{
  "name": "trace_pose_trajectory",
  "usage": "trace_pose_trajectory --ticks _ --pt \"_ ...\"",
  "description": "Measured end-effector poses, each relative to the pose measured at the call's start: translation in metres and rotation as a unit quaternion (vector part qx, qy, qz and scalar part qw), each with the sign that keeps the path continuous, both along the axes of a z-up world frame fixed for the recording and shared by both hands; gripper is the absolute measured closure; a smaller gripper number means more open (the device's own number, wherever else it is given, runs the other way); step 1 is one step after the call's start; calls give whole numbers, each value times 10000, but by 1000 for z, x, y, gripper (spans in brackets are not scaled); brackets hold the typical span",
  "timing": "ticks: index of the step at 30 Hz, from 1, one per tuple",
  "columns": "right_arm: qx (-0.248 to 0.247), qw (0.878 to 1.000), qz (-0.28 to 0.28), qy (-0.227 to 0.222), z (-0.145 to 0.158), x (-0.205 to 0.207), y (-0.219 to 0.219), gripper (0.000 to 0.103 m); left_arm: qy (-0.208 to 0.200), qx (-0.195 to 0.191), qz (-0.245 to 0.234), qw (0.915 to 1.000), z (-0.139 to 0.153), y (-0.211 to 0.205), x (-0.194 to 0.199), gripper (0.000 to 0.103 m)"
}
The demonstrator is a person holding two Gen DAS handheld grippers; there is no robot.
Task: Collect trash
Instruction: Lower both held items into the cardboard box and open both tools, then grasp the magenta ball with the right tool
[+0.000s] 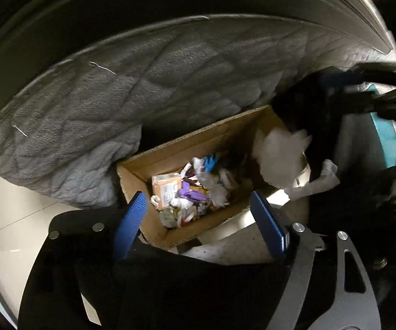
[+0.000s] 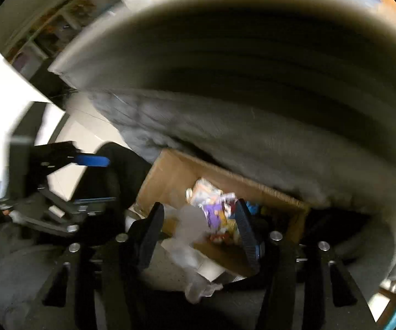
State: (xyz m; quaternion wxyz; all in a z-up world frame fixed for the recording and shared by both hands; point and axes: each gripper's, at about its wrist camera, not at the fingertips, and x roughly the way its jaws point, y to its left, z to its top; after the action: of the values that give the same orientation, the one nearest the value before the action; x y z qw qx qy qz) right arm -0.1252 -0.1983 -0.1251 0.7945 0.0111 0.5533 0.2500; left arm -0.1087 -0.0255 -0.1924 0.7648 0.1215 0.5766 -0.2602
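Left gripper (image 1: 198, 220), jaws spread and empty, and right gripper (image 2: 198, 233), jaws parted with blurred white tissue (image 2: 189, 228) between them, contact unclear, both hung above the cardboard box (image 1: 143, 178) holding mixed trash (image 1: 189, 192). The drop-off step appeared in hand; next, clearing the box upward. A grey quilt (image 1: 115, 110) overhung the far rim, leaving open room only nearside.

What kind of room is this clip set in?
Probably a bedroom: a grey quilted blanket hangs off what looks like a bed, right beside a cardboard box of trash on a pale floor. A cluttered shelf stands behind.
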Motion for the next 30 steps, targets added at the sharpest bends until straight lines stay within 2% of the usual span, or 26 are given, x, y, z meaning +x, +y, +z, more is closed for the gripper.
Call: trace_pose_trajectory --ticks 2,4,6,9,10,13,17,18,19,20,23,27,28,30 --pt "61 9992 97 -387 30 -2 -2 49 -116 -5 32 9999 9 3 -1 27" --pt "176 9948 123 -992 69 0 -3 48 -195 -167 103 9996 24 9 -2 27" --pt "111 9862 -1 -1653 104 10 -6 37 -376 -420 239 9981 47 16 1 27" --pt "-155 9774 -183 -2098 121 44 -10 35 -779 -811 422 9928 87 19 2 23" --pt "-233 9767 -240 -2121 121 55 -10 35 -950 -901 500 9901 99 21 3 19" --pt "-343 9769 -358 -2077 121 99 -12 40 -1438 -1277 750 9785 138 26 9 17" --pt "-513 9812 -223 -1849 106 133 -10 42 -1693 -1653 1102 9653 166 18 27 13" --pt "-517 9829 -193 -1757 104 135 -10 46 -1705 -1724 1180 9630 170 13 34 13" --pt "-578 9859 -161 -1562 99 144 -7 69 -1702 -1764 1253 9614 171 8 41 13" --pt "-645 9873 -153 -1446 96 144 -4 69 -1707 -1754 1405 9594 172 1 49 13" --pt "-864 9846 -40 -1517 100 134 -4 69 -1863 -1497 1467 9599 174 -16 68 13" --pt "-590 9867 -293 -1485 100 121 -31 69 -1904 -1188 1583 9615 172 -17 92 13" --pt "-524 9870 -347 -1478 100 120 -36 69 -1804 -1181 1702 9615 171 -14 102 13" --pt "-379 9864 -499 -1516 103 118 -47 69 -1336 -1398 2034 9598 167 -4 125 13"
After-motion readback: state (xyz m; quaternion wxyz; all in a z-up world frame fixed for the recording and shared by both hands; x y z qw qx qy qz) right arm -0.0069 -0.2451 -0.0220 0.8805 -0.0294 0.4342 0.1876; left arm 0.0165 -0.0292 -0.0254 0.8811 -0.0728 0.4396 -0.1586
